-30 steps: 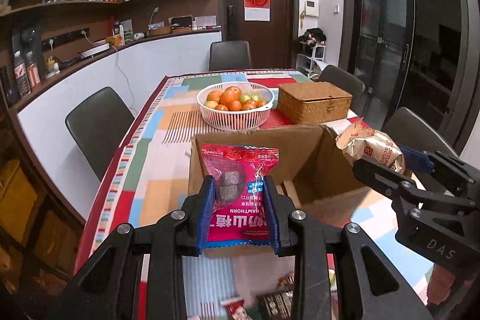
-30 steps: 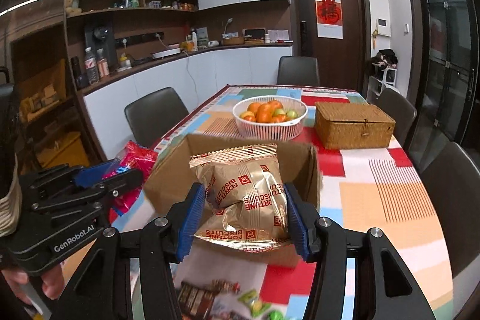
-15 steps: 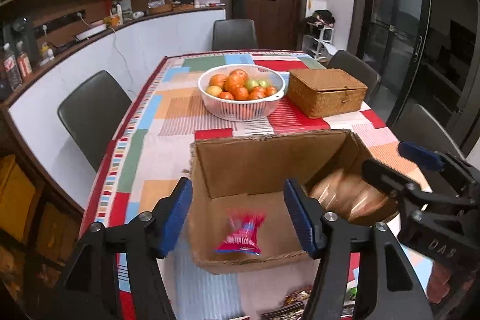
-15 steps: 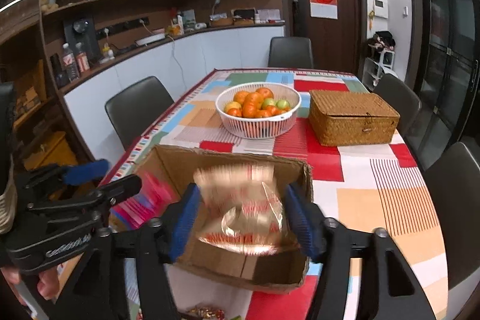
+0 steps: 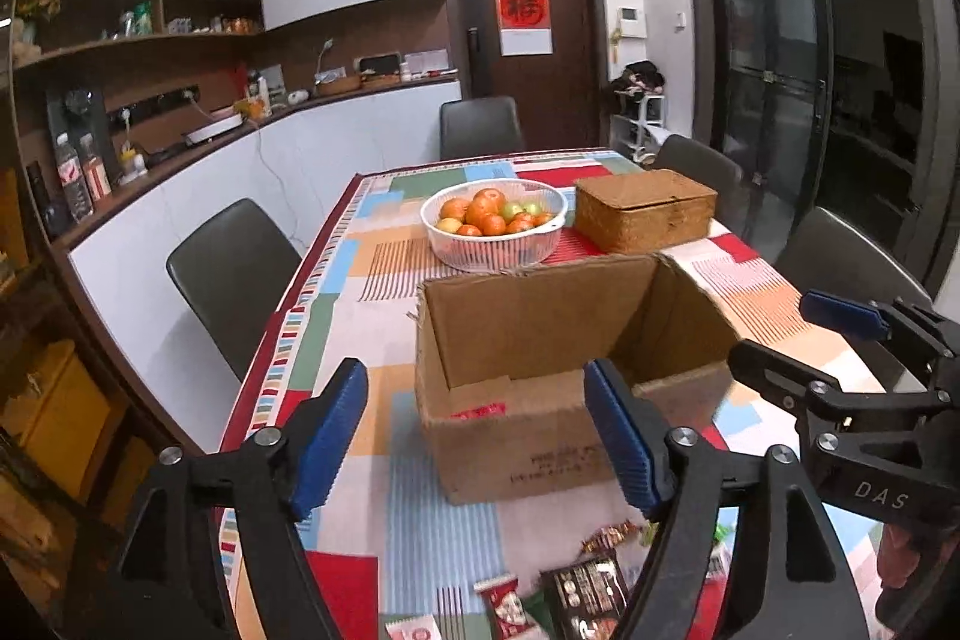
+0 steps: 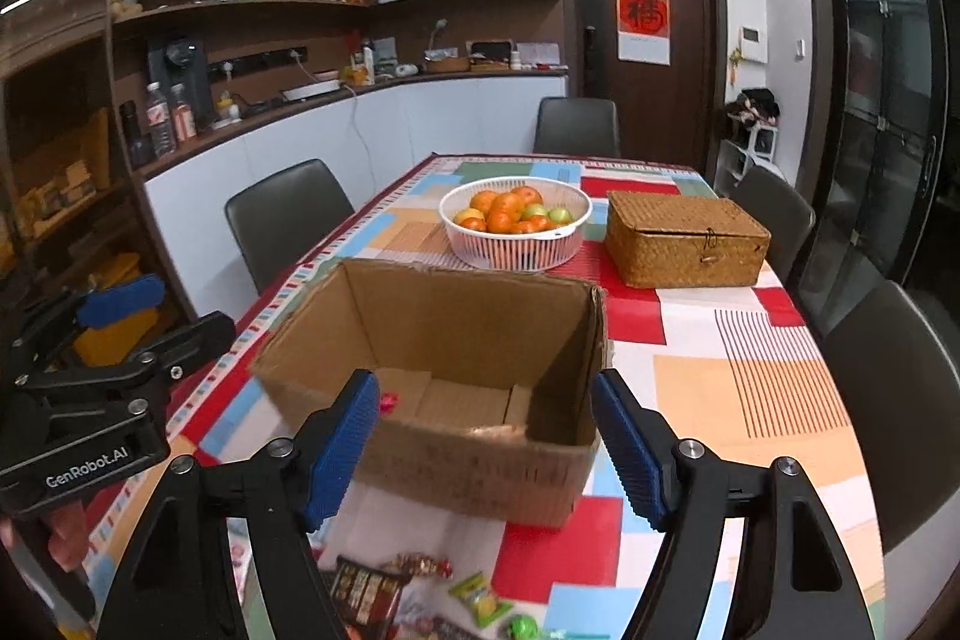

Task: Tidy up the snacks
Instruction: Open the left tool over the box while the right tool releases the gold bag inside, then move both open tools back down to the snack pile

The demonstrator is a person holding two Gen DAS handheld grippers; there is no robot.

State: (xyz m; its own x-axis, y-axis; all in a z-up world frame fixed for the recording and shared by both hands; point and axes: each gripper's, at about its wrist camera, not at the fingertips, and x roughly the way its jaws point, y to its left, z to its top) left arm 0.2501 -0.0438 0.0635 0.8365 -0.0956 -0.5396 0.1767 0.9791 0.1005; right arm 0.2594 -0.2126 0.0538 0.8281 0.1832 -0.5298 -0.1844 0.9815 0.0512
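A long dining table (image 5: 420, 532) under a patchwork tablecloth of red, orange, blue and green blocks fills both views, with dark chairs (image 5: 231, 274) drawn up along its sides. An open cardboard box (image 5: 540, 436) stands on the near part of the table, its flaps gone or folded down, and the right wrist view shows its brown floor (image 6: 462, 400). Behind the box sit a lidded wicker box (image 6: 684, 238) and, to its left, a white plastic basket (image 6: 516, 250) piled with oranges and a few green fruits. The left gripper (image 5: 480, 436) hangs in front of the box's near wall with its blue pads (image 5: 333, 430) spread wide and widening further, nothing between them. The right gripper (image 6: 486, 448) hangs at the same near wall, its jaws likewise spread and empty. Inside the box, a red snack packet (image 5: 477, 409) lies on the floor against the near left corner, only its top edge showing over the rim; a bit of red and pink shows at the same spot in the right wrist view. More wrapped snacks (image 6: 414, 586) lie loose on the table in front of the box, among them a dark packet (image 5: 591, 595), a small red-and-white one (image 5: 504, 601), a green-and-yellow sweet (image 6: 477, 595) and a gold-wrapped candy (image 5: 609, 535).
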